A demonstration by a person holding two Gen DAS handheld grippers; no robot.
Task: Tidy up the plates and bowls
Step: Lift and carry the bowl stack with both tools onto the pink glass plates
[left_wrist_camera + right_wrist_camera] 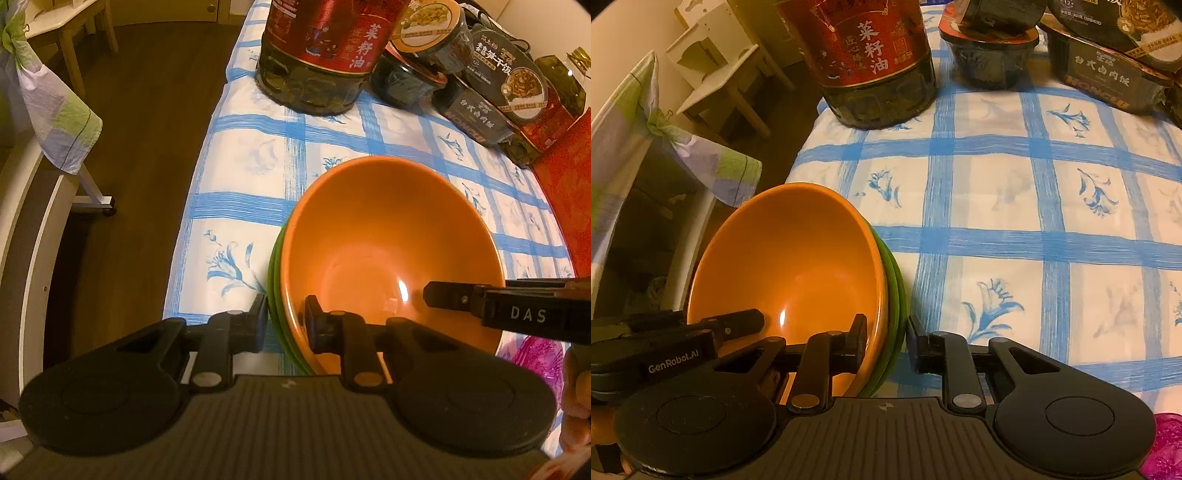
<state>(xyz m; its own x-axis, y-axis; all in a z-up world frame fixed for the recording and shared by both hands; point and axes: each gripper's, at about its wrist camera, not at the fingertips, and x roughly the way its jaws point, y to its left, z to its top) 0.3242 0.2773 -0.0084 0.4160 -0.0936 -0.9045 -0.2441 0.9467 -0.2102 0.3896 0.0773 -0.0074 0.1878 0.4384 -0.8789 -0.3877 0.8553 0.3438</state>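
An orange bowl [388, 251] sits nested in green bowls [275, 280] on the blue-checked tablecloth [236, 173]. My left gripper [284, 325] straddles the stack's near-left rim, one finger inside the orange bowl, one outside the green; the jaws look closed on the rim. In the right wrist view the orange bowl [790, 258] and the green bowls [894, 288] stand at lower left. My right gripper [886, 343] straddles the stack's right rim the same way. Each gripper shows in the other's view: the right one [517, 310] and the left one [665, 350].
A large oil bottle [321, 55] with a red label stands at the table's far edge. Several instant-food tubs [480, 81] are stacked at the back right. The table's left edge drops to a dark floor. A cloth-draped rack [48, 110] and a wooden chair [716, 70] stand left.
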